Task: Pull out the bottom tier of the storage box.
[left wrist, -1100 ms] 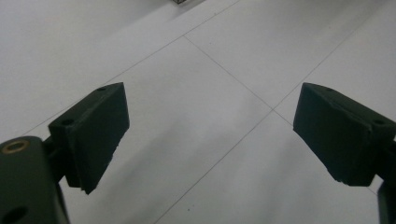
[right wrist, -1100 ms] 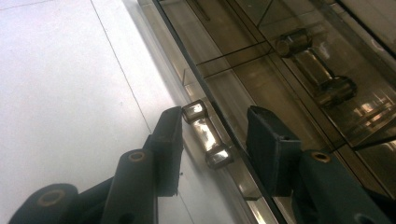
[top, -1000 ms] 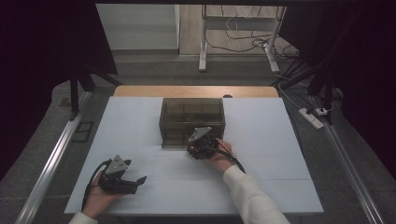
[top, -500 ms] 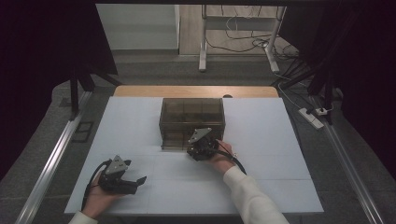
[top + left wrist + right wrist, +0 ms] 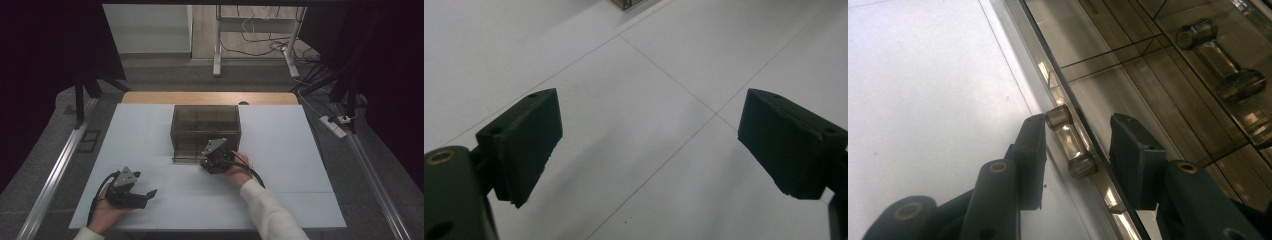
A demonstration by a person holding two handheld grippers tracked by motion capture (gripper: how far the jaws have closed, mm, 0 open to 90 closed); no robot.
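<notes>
A smoky see-through drawer box (image 5: pixel 205 125) stands in the middle of the white table (image 5: pixel 285 150). My right gripper (image 5: pixel 212 156) is at the foot of its front face. In the right gripper view the jaws (image 5: pixel 1078 122) straddle a clear bar handle (image 5: pixel 1070 145) on the bottom drawer. One jaw tip is at the handle's upper post and the other stands apart from it, so the gripper is open. A second handle (image 5: pixel 1220 55) shows higher on the box front. My left gripper (image 5: pixel 146 196) rests open at the front left, and between its jaws (image 5: pixel 651 100) there is bare table.
A wooden strip (image 5: pixel 210 97) runs along the table's far edge. A metal rail (image 5: pixel 55 170) lies on the floor to the left. A power strip (image 5: pixel 334 125) and cables lie on the floor to the right. A corner of the box (image 5: pixel 626 4) peeks in at the top of the left gripper view.
</notes>
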